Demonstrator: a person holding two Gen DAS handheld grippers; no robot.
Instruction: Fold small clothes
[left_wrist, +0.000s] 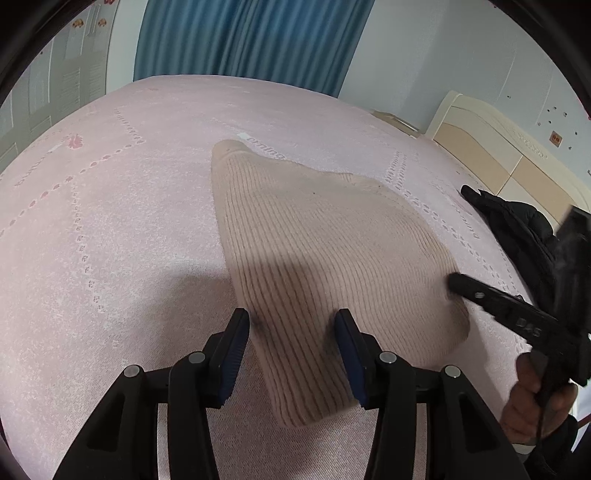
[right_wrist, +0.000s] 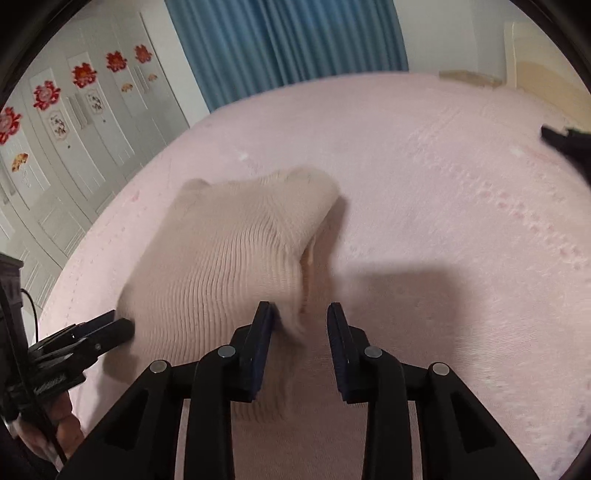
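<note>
because my left claw (left_wrist: 291, 354) stands part open with the near corner of the ribbed beige knit (left_wrist: 325, 240) lying loose between the pads, i hold nothing there. my right claw (right_wrist: 301, 347) is parted too, empty, at the knit's other near edge. the knit lies on the pink bedspread (left_wrist: 110, 221), rumpled. i judge it light, soft and stretchy; i'd pinch the near corners. farther off lies a black jacket (left_wrist: 517, 221).
</note>
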